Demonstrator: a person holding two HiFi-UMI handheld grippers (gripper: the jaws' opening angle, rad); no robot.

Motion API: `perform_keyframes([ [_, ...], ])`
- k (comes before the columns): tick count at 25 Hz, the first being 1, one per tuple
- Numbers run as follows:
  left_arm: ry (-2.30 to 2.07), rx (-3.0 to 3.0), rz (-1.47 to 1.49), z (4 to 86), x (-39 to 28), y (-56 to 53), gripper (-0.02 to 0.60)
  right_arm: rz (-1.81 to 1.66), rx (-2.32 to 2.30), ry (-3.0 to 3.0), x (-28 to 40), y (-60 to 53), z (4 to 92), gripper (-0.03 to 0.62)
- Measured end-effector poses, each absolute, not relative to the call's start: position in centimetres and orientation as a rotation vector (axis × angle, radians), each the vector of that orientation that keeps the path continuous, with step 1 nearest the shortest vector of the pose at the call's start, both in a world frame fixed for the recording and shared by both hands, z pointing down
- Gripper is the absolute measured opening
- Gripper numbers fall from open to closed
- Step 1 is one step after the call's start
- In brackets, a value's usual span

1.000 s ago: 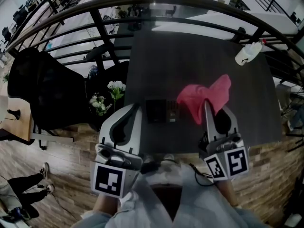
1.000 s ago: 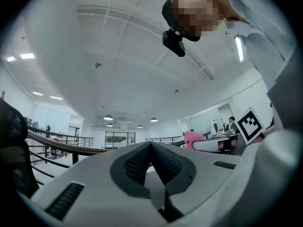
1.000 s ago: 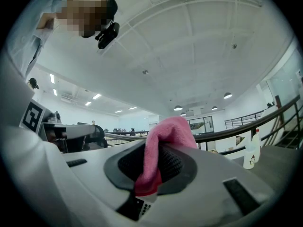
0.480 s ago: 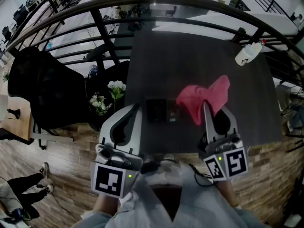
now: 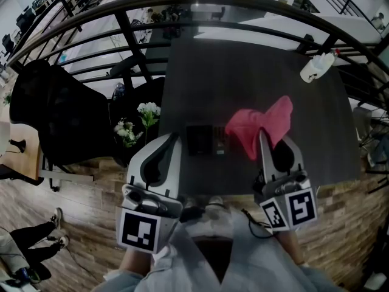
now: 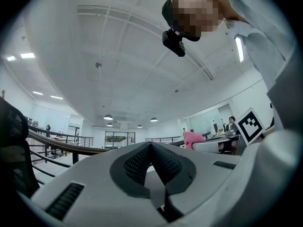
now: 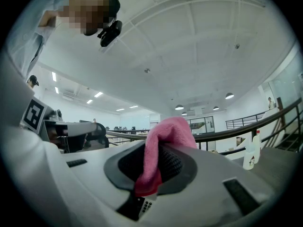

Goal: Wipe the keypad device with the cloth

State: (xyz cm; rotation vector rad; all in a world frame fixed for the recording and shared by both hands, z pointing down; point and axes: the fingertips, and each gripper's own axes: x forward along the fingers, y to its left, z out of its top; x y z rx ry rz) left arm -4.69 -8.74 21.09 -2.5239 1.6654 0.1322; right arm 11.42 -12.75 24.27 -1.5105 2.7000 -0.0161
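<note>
The keypad device point(image 5: 205, 140), a small black slab with buttons, lies flat on the dark table point(image 5: 243, 78) near its front edge. A pink cloth point(image 5: 258, 123) hangs bunched just right of the device, and my right gripper point(image 5: 261, 132) is shut on it. In the right gripper view the cloth point(image 7: 165, 148) is pinched between the jaws, and part of the keypad point(image 7: 142, 205) shows below them. My left gripper point(image 5: 175, 136) is shut on nothing, just left of the device and pointing up, with the cloth point(image 6: 193, 138) in sight to its right.
A white spray bottle point(image 5: 318, 67) lies at the table's far right corner. White flowers point(image 5: 137, 126) and a black chair point(image 5: 55, 114) stand left of the table. A black railing point(image 5: 182, 8) curves behind it. A person's legs point(image 5: 30, 236) show at lower left.
The right gripper and the cloth have drifted very slightly to the left, towards the keypad device. The left gripper has not moved.
</note>
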Motion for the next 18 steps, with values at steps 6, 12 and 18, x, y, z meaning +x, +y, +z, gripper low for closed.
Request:
perform_keyframes([
  [6,1.662,-2.528,0.134,21.11,-4.61,-8.55,0.008,-0.028,-1.516,2.698,11.53,-12.58,24.44,0.054],
  [12,1.659,-2.53,0.13,21.15,-4.44,-8.55,0.008,-0.036,-1.52,2.698,11.69,-12.64,24.58,0.054],
  [18,1.661,-2.528,0.135,20.94,-4.51,-8.49,0.008,-0.041,-1.514,2.702,11.58,-12.56,24.52,0.054],
])
